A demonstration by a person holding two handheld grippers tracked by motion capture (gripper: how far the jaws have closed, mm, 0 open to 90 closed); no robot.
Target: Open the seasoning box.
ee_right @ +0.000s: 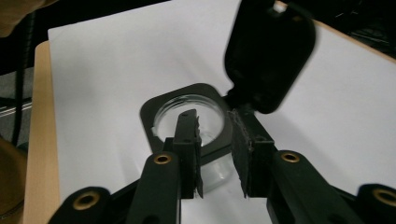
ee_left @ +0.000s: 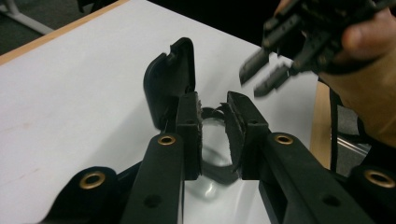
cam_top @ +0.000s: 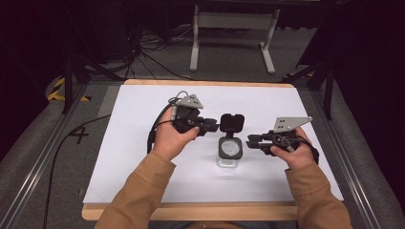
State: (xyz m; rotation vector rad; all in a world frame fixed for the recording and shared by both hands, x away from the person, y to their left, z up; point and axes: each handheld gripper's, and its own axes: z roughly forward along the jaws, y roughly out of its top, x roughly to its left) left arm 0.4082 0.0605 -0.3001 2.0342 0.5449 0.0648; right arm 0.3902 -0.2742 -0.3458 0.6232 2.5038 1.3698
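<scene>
High view: the clear jar (cam_top: 230,151) with the black square collar stands at centre frame on the white sheet (cam_top: 133,157), its hinged lid (cam_top: 232,122) flipped open toward the top of the frame. My left gripper (cam_top: 213,125) sits just left of the lid, my right gripper (cam_top: 251,141) just right of the collar; neither touches it, I judge, so the open mouth stays free. Bare sheet lies all round, table edges well off.

Left gripper view: my jaws stand parted, nothing between the pads; the jar (ee_left: 212,158) lies beyond them at lower centre, the upright lid (ee_left: 168,81) left of centre, the right gripper (ee_left: 264,74) upper right.

Right gripper view: jaws apart and empty over the jar's mouth (ee_right: 187,114); the lid (ee_right: 268,56) stands upper right, somewhat blurred.
</scene>
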